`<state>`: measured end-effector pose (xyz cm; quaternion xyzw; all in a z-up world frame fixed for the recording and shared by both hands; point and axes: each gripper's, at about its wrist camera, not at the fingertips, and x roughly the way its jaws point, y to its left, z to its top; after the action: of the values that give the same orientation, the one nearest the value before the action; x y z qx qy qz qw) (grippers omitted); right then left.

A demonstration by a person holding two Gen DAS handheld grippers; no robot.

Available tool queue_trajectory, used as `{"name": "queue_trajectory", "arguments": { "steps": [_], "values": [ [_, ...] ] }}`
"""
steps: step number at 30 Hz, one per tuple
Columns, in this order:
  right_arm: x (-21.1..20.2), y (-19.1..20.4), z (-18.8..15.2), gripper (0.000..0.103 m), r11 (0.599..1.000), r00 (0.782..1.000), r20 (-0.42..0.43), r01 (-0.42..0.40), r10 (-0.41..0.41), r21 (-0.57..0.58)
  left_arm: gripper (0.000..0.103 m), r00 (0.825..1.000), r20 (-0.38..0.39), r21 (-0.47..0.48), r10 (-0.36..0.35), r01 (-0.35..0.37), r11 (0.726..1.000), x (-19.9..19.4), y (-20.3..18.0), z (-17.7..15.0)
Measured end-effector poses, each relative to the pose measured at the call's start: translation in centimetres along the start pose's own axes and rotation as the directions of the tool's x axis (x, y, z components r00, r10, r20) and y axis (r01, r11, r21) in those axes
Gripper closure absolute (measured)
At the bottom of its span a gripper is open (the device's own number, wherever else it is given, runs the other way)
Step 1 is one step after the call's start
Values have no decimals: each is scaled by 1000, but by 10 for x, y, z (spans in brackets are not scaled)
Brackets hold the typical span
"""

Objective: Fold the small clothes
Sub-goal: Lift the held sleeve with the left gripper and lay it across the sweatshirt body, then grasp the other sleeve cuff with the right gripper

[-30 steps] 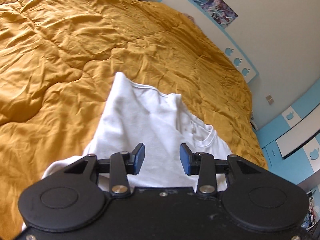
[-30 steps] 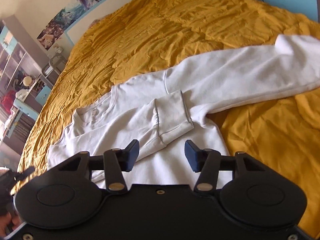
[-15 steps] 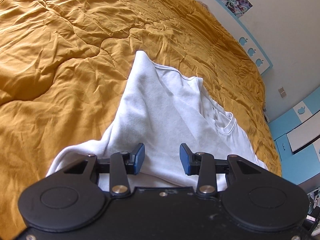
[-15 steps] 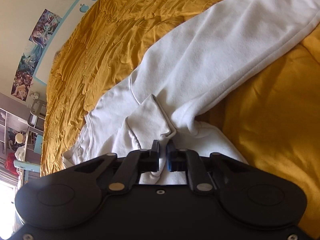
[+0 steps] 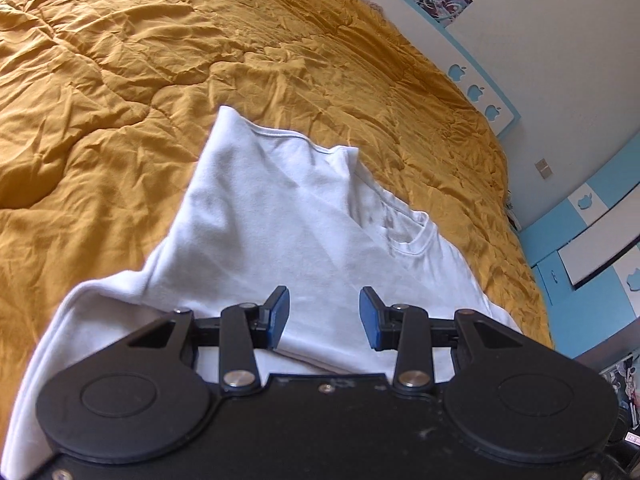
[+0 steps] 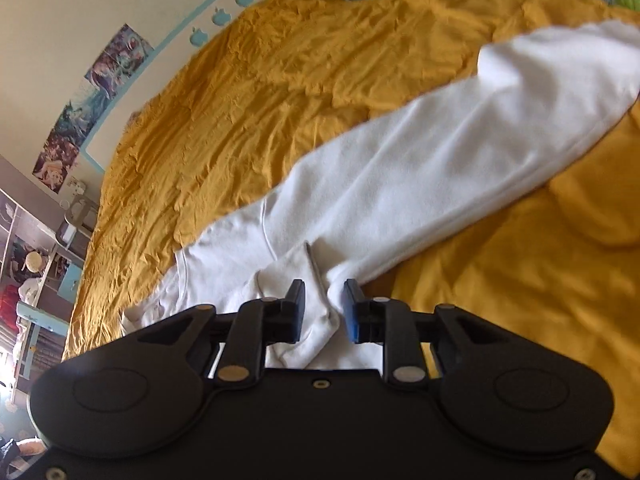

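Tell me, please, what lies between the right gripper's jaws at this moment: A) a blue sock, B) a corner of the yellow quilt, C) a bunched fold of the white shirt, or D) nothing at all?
C: in the right wrist view a bunched fold of the white shirt sits in the gap of the right gripper, whose jaws stand a little apart on either side of it.

Matte black all over on the left tool [image 5: 324, 318], with a broad flat housing, two round raised discs at its corners and silver screw heads dotting the plate. The right tool [image 6: 323, 312] matches it: black linkage arms on shiny silver pivot pins, and blue pads [image 6: 351, 314] lining the inner finger faces.
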<state>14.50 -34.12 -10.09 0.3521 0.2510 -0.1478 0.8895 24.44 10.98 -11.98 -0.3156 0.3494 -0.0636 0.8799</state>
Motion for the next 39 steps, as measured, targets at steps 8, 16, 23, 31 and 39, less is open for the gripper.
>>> {"name": "queue_trajectory", "arguments": {
  "steps": [8,16,23,31,39],
  "values": [
    [-72,-133,78,69,951,959,200,144,-203,275,64,963,-163,118,-216,236,965,52,-105,-43],
    [-77,-223,111,57,859,926,211,181,-312,478,64,921,-304,146,-243,298,944,130,-191,-100],
    [-51,-248,123,57,839,923,214,173,-321,515,64,916,-351,145,-193,257,956,158,-202,-122],
    [-40,-262,132,95,828,925,244,115,-290,548,60,919,-358,166,-166,237,957,165,-199,-124],
    [-80,-226,148,96,870,866,377,122,-329,478,60,917,-331,139,-224,282,949,143,-196,-109]
  ]
}}
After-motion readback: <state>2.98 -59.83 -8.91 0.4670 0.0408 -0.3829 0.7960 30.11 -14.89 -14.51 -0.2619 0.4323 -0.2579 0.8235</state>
